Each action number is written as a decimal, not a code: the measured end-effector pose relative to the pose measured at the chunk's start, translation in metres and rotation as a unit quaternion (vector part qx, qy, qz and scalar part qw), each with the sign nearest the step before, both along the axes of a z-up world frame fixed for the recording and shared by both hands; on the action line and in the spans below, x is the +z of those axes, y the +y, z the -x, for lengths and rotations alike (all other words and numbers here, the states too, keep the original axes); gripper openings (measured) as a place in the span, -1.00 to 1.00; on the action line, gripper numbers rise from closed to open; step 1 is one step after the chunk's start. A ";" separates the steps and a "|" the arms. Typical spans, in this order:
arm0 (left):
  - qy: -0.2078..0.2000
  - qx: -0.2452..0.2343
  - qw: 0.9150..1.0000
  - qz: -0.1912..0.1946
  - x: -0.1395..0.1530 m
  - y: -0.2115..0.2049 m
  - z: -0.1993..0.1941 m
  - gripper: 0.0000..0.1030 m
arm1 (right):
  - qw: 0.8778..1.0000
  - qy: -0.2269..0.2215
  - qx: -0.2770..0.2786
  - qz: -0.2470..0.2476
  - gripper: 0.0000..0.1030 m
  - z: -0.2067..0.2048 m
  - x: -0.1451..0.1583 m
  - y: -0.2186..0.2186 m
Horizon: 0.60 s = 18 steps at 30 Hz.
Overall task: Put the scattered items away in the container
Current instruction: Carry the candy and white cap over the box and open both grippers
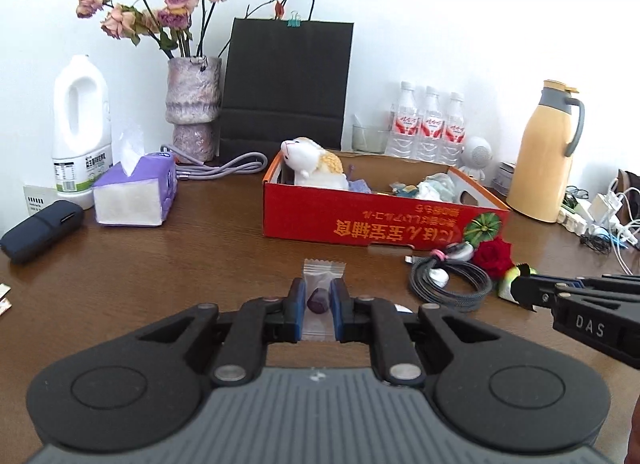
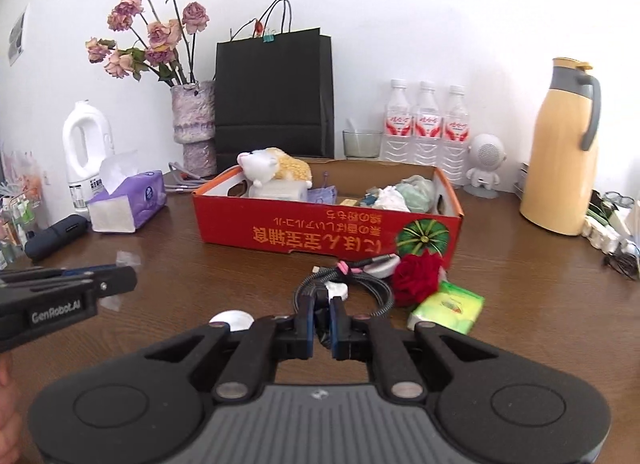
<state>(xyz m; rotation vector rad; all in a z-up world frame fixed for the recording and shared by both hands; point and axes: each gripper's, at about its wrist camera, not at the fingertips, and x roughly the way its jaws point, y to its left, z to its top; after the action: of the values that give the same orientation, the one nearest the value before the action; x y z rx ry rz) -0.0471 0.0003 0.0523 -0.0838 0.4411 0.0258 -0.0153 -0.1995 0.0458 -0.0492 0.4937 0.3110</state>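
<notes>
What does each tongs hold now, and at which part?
The left tongs grip the candy across the middle of its clear wrapper. The right tongs are closed on the cable at the near edge of its coil.

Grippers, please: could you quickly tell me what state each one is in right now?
Left gripper: closed on the clear plastic candy packet with a purple sweet.
Right gripper: closed on the coiled black braided cable.

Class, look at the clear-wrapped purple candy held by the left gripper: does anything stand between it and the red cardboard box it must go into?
Nothing visible does. The clear-wrapped purple candy sits between the left gripper's fingers, and only bare brown table lies ahead up to the red cardboard box. The coiled black cable lies off to the right.
</notes>
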 end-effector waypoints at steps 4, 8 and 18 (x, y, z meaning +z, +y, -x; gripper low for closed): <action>-0.035 0.002 0.999 -0.020 0.005 -0.010 0.044 -0.73 | 0.999 -0.015 -0.007 -0.030 -0.86 0.038 0.002 -0.016; -0.062 0.000 0.997 -0.035 0.006 -0.013 0.079 -0.73 | 0.998 -0.053 -0.028 -0.036 -0.87 0.085 0.000 -0.027; -0.107 -0.022 0.994 -0.018 0.034 -0.010 0.036 -0.72 | 0.994 -0.091 -0.042 -0.049 -0.86 0.072 0.020 -0.036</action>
<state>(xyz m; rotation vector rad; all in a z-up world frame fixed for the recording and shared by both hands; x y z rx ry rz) -0.0826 -0.0099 0.0862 -0.0409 0.2283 -0.0183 -0.0870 -0.2355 0.0657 0.0387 0.2987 0.2458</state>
